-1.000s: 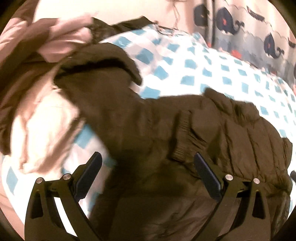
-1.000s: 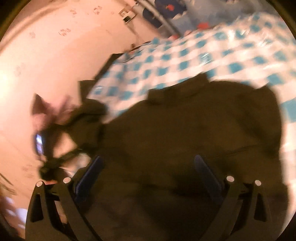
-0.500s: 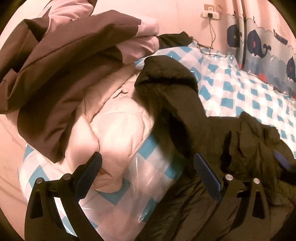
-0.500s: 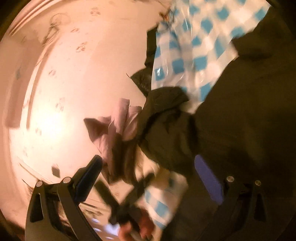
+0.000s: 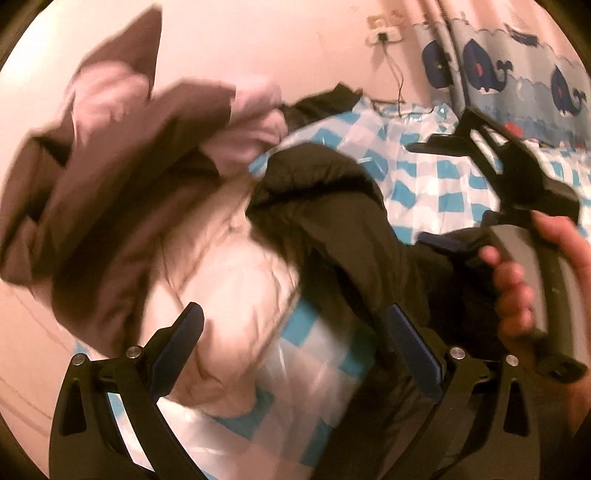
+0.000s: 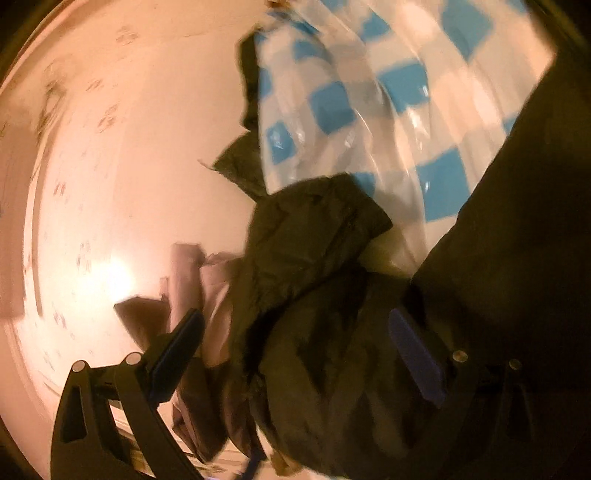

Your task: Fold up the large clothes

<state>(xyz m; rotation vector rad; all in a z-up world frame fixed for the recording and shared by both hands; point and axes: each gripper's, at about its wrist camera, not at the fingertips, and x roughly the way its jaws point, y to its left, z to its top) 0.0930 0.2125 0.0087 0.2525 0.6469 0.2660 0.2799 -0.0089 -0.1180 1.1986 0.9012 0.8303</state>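
A dark olive puffer jacket (image 5: 343, 229) lies on the blue-and-white checked sheet (image 5: 417, 184); its hood or sleeve end points toward the wall. It fills the right wrist view (image 6: 317, 266) too. My left gripper (image 5: 295, 347) is open and empty, above the jacket's edge and a pale quilted garment (image 5: 229, 280). My right gripper (image 6: 295, 350) is open, close over the jacket's folds. It also shows in the left wrist view (image 5: 517, 184), held by a hand at the right.
A pile of brown and pink clothes (image 5: 122, 155) lies at the left against the pink wall (image 5: 277, 40). A whale-print curtain (image 5: 517, 81) hangs at the back right, with a wall socket and cable (image 5: 384, 33) beside it.
The left view has swung slightly right, and the right gripper with its hand has come into it. The right gripper has moved closer to the dark jacket. Both stay open.
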